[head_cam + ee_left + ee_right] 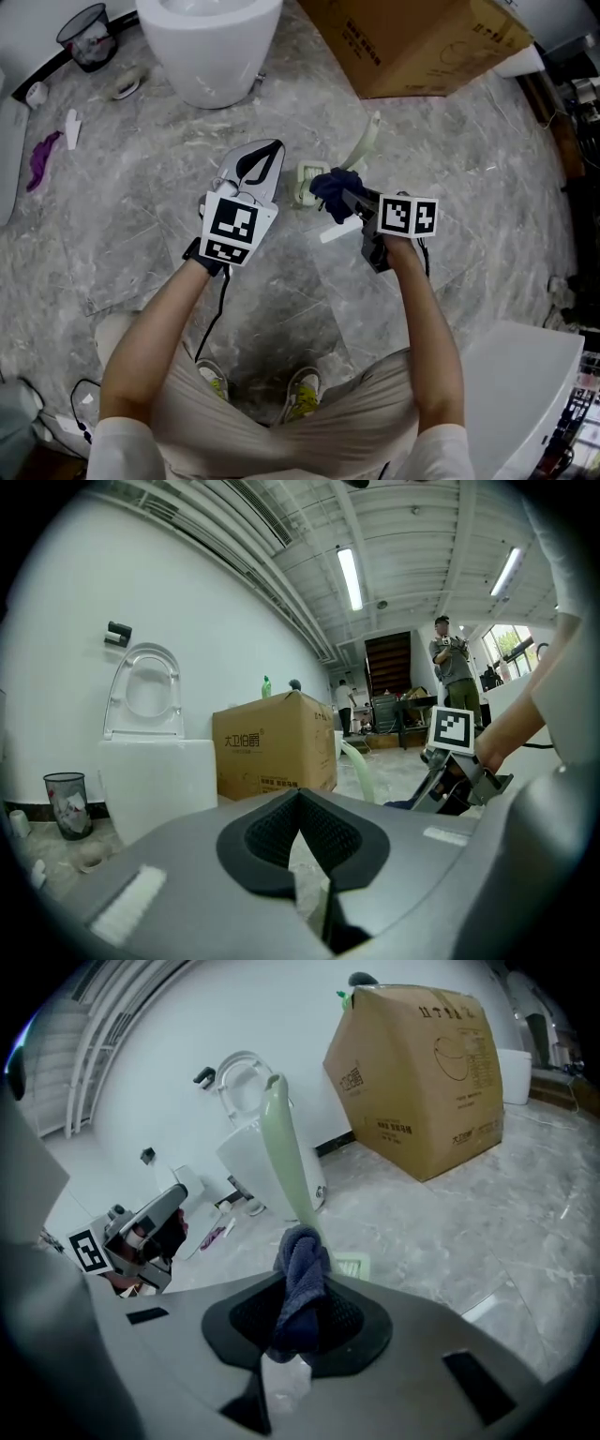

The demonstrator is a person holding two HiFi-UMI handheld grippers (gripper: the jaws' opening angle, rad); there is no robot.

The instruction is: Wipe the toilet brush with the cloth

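Observation:
A pale green toilet brush (365, 142) stands in its holder (307, 181) on the grey marble floor; only its handle shows, and in the right gripper view the handle (282, 1147) rises just beyond the jaws. My right gripper (340, 193) is shut on a dark blue cloth (329, 185), and the bunched cloth (300, 1274) touches the lower part of the handle. Left of the holder, my left gripper (273, 152) has its jaws together with nothing between them. In the left gripper view the jaws (300, 799) point past the handle (362, 767).
A white toilet (211, 47) stands ahead, a cardboard box (422, 37) to its right. A mesh waste bin (89, 36) and a purple object (42, 157) are at the far left. A white slat (339, 230) lies on the floor under my right gripper. A white unit (520, 394) is at the near right.

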